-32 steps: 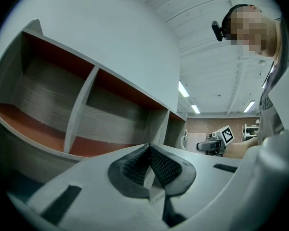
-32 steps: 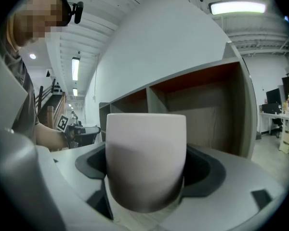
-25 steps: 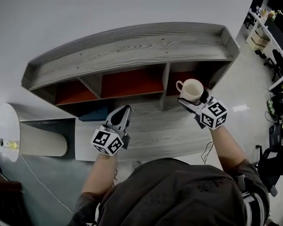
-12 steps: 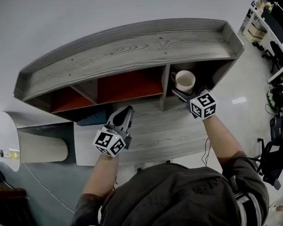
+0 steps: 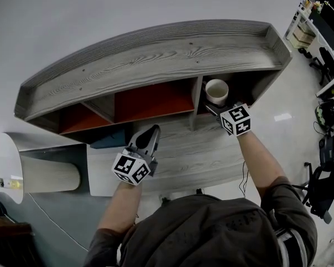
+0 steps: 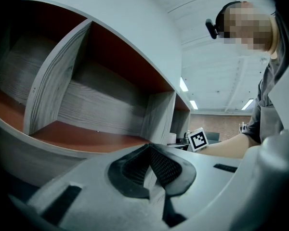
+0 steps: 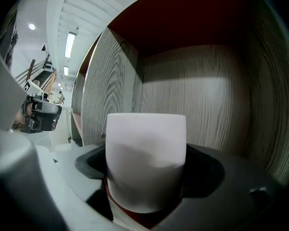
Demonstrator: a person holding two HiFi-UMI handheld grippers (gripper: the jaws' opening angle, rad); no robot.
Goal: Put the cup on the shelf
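A white cup [image 5: 216, 91] stands upright at the mouth of the right-hand compartment of the grey wooden shelf [image 5: 156, 54]. My right gripper [image 5: 216, 103] is shut on the cup's sides. In the right gripper view the cup [image 7: 145, 158] fills the gap between the dark pads [image 7: 92, 163], with the compartment's grey back wall and red ceiling behind it. My left gripper [image 5: 151, 132] hovers over the desk in front of the middle compartment, shut and holding nothing. In the left gripper view its pads [image 6: 166, 166] meet in front of the red-floored compartments.
The shelf sits at the back of a grey desk top [image 5: 200, 154]. A white round lampshade [image 5: 11, 160] is at the far left, and a dark blue object [image 5: 108, 139] lies below the left compartment. Office chairs and desks [image 5: 323, 43] stand at the right.
My right gripper has carried the cup forward and down, from in front of the shelf into the mouth of the right compartment. The left gripper has sunk slightly and stays shut.
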